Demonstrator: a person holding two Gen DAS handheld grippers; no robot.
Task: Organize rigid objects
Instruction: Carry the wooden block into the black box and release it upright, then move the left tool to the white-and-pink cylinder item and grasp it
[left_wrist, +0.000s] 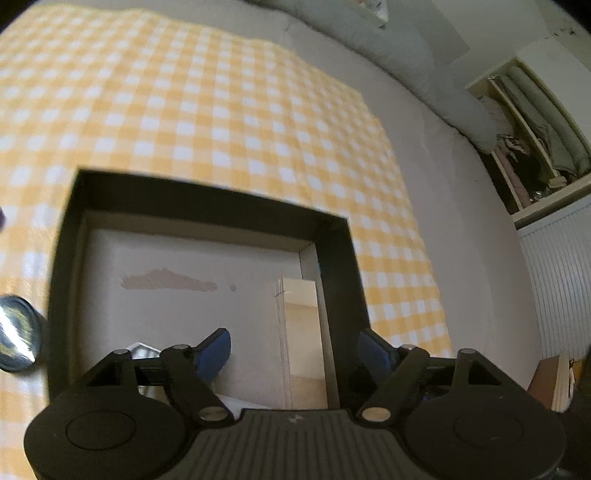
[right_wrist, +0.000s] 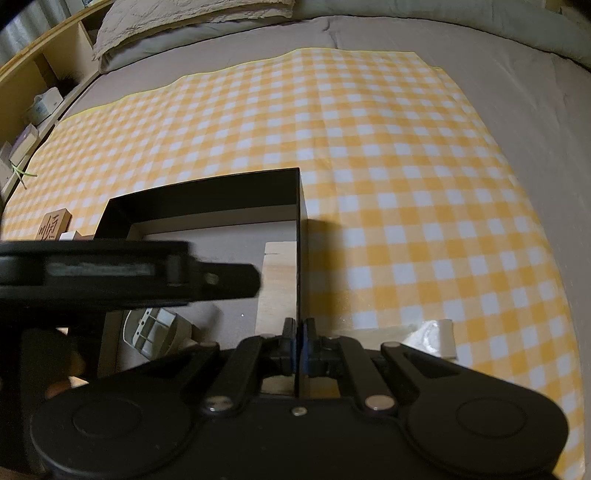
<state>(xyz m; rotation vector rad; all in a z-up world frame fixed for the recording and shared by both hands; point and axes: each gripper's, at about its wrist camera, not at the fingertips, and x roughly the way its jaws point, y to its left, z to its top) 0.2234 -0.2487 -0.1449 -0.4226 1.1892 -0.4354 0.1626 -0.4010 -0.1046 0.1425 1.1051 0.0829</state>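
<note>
On the yellow-and-white checked cloth (right_wrist: 388, 155) spread over the grey bed (right_wrist: 369, 35), a black shallow cardboard box (left_wrist: 207, 195) sits near the cloth's near edge. Left gripper (left_wrist: 293, 347) hangs above it, jaws apart, nothing between. 1 pale wooden block (left_wrist: 301, 332) lies along the box's right wall. Right gripper (right_wrist: 298, 347) is clamped on that wall's rim

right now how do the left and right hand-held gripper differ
The left hand-held gripper has its blue pads spread wide with nothing pinched between them; the right hand-held gripper is shut, its pads clamped on the right wall of the black box. The left one hangs over the box's inside, above the pale wooden block; the right one sits at the box's edge. Both are black, with blue pads, and angle down at the box.
</note>
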